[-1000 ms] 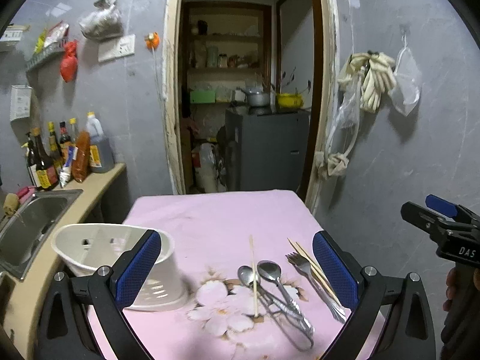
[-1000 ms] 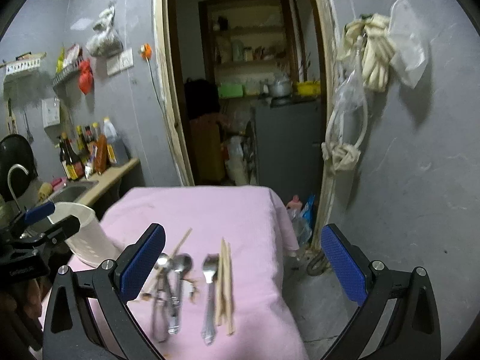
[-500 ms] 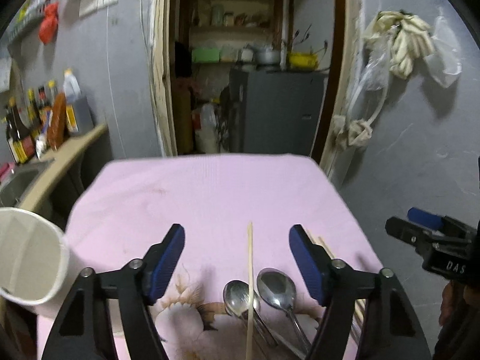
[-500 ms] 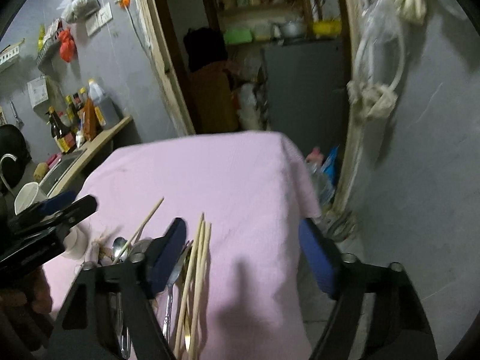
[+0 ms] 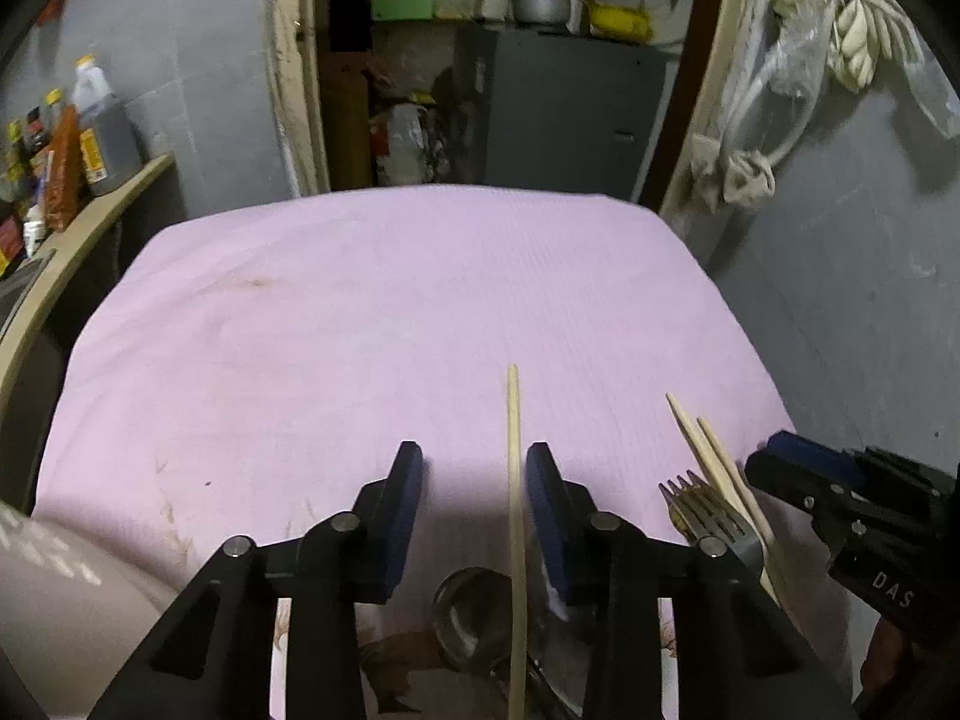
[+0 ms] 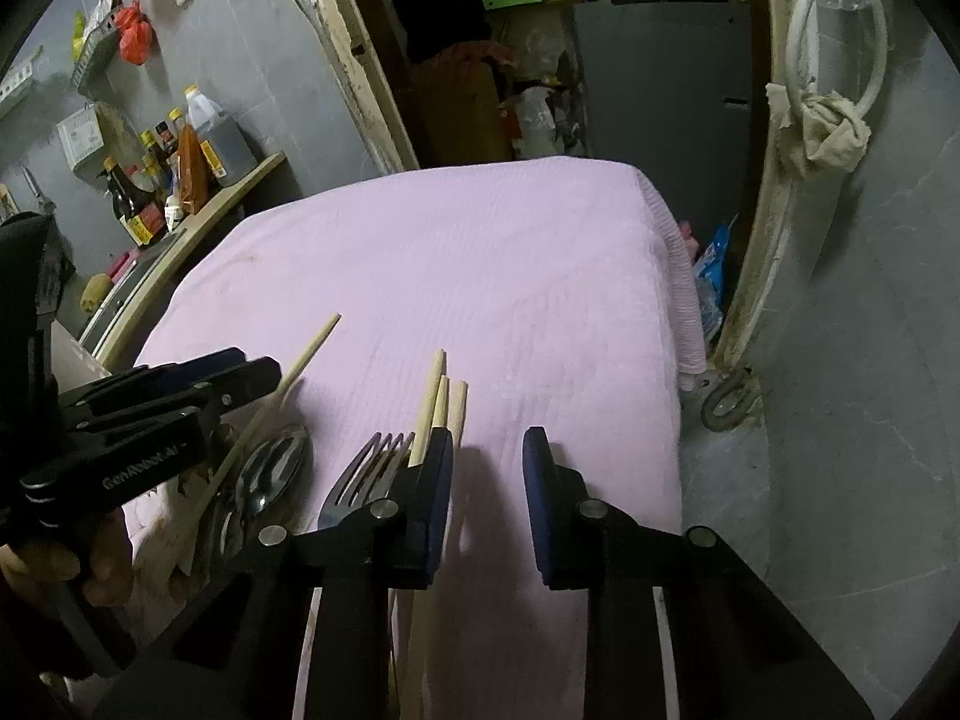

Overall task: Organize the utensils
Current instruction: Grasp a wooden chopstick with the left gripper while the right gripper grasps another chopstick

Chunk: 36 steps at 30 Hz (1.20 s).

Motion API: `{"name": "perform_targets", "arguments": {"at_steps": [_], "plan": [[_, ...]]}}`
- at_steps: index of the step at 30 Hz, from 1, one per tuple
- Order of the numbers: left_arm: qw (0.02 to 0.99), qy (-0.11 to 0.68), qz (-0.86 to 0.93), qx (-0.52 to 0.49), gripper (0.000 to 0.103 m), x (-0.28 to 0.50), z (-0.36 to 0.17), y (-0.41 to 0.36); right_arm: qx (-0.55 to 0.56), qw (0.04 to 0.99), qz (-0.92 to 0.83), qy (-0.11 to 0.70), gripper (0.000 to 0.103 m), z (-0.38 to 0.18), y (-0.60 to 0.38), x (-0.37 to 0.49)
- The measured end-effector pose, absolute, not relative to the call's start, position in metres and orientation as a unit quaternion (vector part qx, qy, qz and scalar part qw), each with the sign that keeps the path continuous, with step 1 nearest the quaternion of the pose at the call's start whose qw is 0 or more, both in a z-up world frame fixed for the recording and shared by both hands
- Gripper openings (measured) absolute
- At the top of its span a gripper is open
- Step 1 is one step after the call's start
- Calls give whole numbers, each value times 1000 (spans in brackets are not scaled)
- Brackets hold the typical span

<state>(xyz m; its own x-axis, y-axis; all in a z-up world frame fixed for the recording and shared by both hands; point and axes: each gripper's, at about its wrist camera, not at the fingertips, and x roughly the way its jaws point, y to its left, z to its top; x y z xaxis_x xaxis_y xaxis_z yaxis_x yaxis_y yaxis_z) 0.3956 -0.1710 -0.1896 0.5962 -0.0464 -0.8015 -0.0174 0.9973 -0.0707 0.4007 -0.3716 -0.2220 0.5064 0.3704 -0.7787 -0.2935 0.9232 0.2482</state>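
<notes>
On the pink cloth [image 5: 384, 312] lie a single chopstick [image 5: 513, 450], two spoons [image 5: 474, 612], a fork [image 5: 702, 516] and several chopsticks [image 5: 702, 450] beside it. My left gripper [image 5: 474, 480] is low over the cloth, jaws part open and empty, with the single chopstick between them near the right finger. My right gripper [image 6: 486, 462] is part open and empty, just right of the chopstick bundle [image 6: 441, 396] and the fork [image 6: 366, 474]. The spoons [image 6: 273, 468] and single chopstick [image 6: 288, 384] lie left of them. The white utensil holder [image 5: 54, 594] stands at the lower left.
A counter [image 5: 90, 222] with sauce bottles [image 5: 102, 132] and a sink runs along the left. A doorway behind the table opens onto a grey cabinet [image 5: 570, 114]. The grey wall [image 6: 870, 360] is to the right, and the cloth's right edge [image 6: 678, 312] drops to the floor.
Both grippers have come down and forward toward the utensils and their jaws have narrowed. The left one now straddles the single chopstick; the right one sits beside the chopstick bundle.
</notes>
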Motion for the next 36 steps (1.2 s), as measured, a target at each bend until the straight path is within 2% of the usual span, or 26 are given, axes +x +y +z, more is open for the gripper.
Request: {"name": "perform_targets", "arguments": {"at_steps": [1,5,13,22,25,28,36], "plan": [[890,456,-14,-33,30,398,-191,-173,39,865,193,462,15,-223,-370,402],[880,474,-27,-28,25,403,-192,-176,36,857,199,474,15,-222,-365,401],[866,498,-44,-18,24,402,-193,-182,29,845,203,493,15,-224,-368,392],[849,526,-54,-16,18,410,-194,-181,62,815,203,540,13,-228,-373,398],[847,529,-57,-13,11,409,-195,-182,70,812,208,541,6,-228,-373,396],[842,535,-61,-18,6,410,-195,-182,81,811,208,541,5,-230,-374,395],[849,521,-63,-57,5,403,-187,-173,109,820,205,524,4,-221,-382,389]]}}
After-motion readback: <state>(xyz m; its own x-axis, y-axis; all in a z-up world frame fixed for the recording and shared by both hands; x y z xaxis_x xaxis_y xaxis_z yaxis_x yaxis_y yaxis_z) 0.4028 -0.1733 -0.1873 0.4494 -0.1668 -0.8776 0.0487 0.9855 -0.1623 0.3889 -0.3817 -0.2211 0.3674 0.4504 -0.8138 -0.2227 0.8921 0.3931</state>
